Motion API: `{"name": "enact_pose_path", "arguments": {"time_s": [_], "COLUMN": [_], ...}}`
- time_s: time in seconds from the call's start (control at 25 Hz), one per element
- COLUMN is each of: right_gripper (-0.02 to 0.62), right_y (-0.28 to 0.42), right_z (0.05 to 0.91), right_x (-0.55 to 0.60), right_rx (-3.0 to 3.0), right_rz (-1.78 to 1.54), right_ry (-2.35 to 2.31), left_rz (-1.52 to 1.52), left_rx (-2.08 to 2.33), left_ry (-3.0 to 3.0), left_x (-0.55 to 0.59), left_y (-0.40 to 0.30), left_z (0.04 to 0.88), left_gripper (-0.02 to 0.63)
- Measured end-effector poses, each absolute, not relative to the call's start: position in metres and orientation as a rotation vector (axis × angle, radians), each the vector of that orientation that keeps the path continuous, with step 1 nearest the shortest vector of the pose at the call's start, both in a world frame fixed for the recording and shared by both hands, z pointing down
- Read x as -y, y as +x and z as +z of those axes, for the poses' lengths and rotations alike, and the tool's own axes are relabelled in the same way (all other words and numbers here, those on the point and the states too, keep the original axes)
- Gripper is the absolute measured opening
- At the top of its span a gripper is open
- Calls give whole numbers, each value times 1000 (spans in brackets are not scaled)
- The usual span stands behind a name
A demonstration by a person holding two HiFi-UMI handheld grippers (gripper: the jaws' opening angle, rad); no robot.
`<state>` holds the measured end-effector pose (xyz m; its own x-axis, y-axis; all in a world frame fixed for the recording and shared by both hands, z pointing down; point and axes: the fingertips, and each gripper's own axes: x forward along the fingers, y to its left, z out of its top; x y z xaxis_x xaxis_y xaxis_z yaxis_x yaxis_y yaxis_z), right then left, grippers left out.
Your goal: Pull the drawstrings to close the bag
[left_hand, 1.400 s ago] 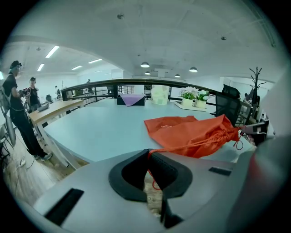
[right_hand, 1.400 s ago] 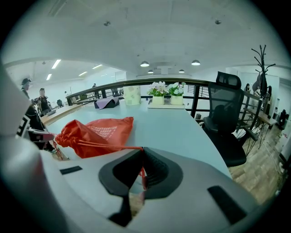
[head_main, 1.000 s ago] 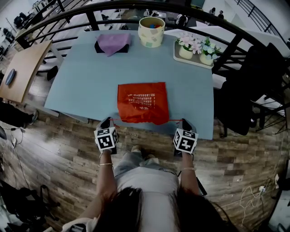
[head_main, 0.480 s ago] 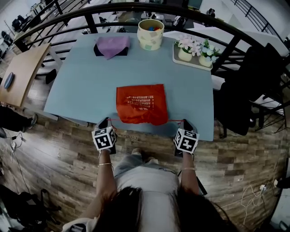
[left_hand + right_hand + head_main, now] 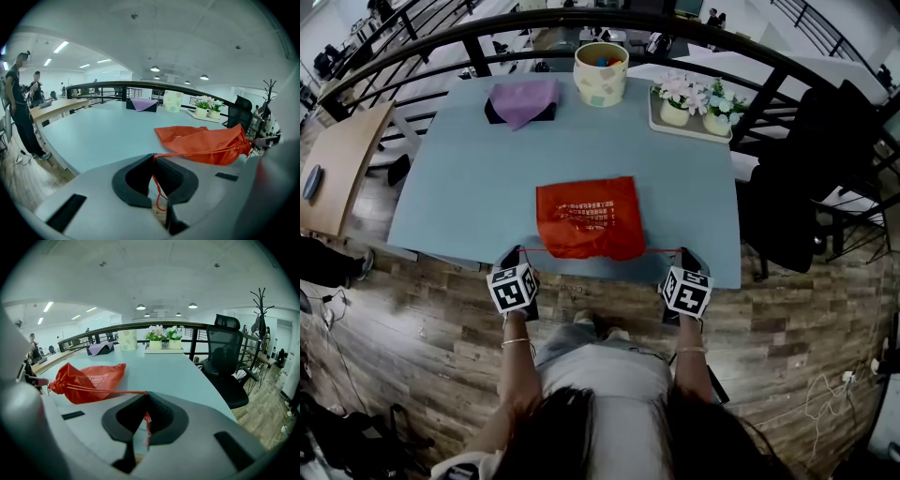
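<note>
Bag (image 5: 590, 218): on the desk (image 5: 469, 178), middle of its near edge, mouth bunched up.
Left tongs (image 5: 153, 157): clamped on the left drawstring (image 5: 195, 152).
Right tongs (image 5: 146, 393): clamped on the right drawstring (image 5: 107, 390).
Progress: both cords taut (nearly there!); we reckon one last tug remains.

The right gripper (image 5: 146, 394) pinches a taut red drawstring (image 5: 108, 391) running to the cinched orange bag (image 5: 91, 378)
</note>
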<state>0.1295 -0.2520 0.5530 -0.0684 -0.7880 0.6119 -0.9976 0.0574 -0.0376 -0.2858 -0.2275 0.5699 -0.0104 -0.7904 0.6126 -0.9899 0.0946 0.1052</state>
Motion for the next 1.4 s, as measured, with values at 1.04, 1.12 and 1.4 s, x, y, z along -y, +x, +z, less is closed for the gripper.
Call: {"name": "enact_pose_path", "arguments": {"time_s": [1.04, 1.12, 1.4], "right_gripper": [28, 28, 29], "right_y": [102, 98, 85], "right_z": [568, 572, 589], "right_x": [247, 243, 229], "right_rx": [1990, 2009, 2007], "right_rz": [807, 837, 889], "right_ry": [1714, 1688, 1573], "left_rz": [491, 508, 558], "left_rx": [1596, 1580, 1516], "left_ry": [1797, 1792, 1792], "left_x": [220, 215, 198], "left_y": [-292, -292, -284], "left_z": [592, 597, 610], "left_gripper": [20, 20, 21]}}
